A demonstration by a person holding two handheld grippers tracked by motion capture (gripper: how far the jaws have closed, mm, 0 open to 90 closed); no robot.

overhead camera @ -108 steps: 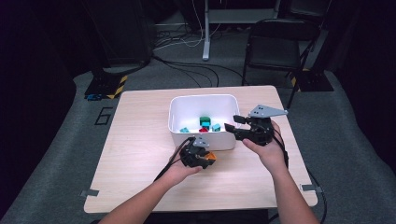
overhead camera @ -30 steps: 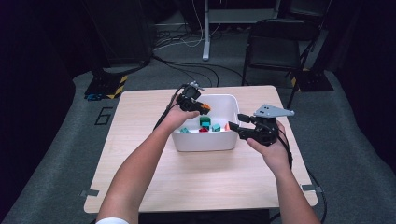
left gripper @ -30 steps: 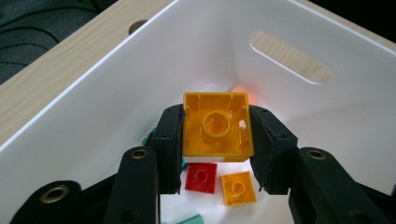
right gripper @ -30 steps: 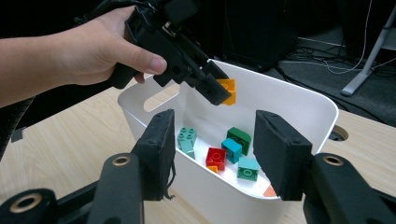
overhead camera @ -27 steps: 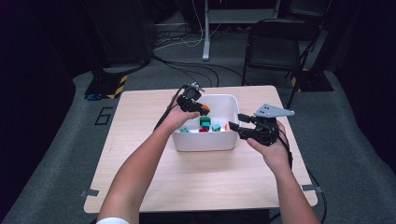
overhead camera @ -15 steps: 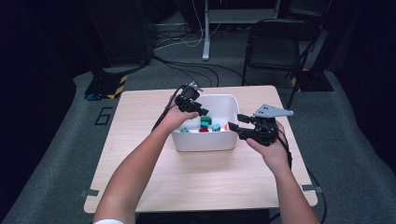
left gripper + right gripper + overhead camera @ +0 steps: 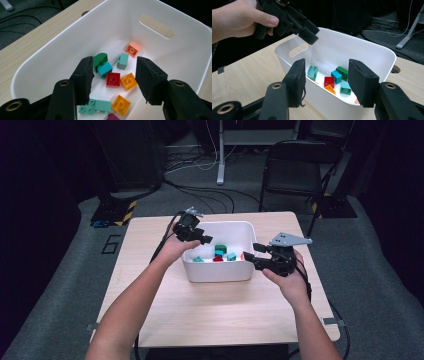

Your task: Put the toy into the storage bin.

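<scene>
A white bin (image 7: 220,224) stands on the wooden table (image 7: 210,305) and holds several toy bricks. In the left gripper view I see a red brick (image 7: 113,79), two orange bricks (image 7: 128,81), a salmon one (image 7: 133,48) and teal and green ones on the bin's (image 7: 75,42) floor. My left gripper (image 7: 204,240) hovers over the bin's left side. Its jaws have just been opening, and nothing is between them (image 7: 115,62). My right gripper (image 7: 248,256) stands open against the outside of the bin's (image 7: 362,50) right wall, with empty jaws (image 7: 325,62).
A black folding chair (image 7: 295,167) stands behind the table at the right. Cables run across the grey floor behind the table. Bare tabletop lies in front of the bin, between the person's forearms.
My left gripper carried an orange brick from the table in front of the bin to above the bin. Its jaws have since opened and the brick is gone from them. The right gripper has stayed put.
</scene>
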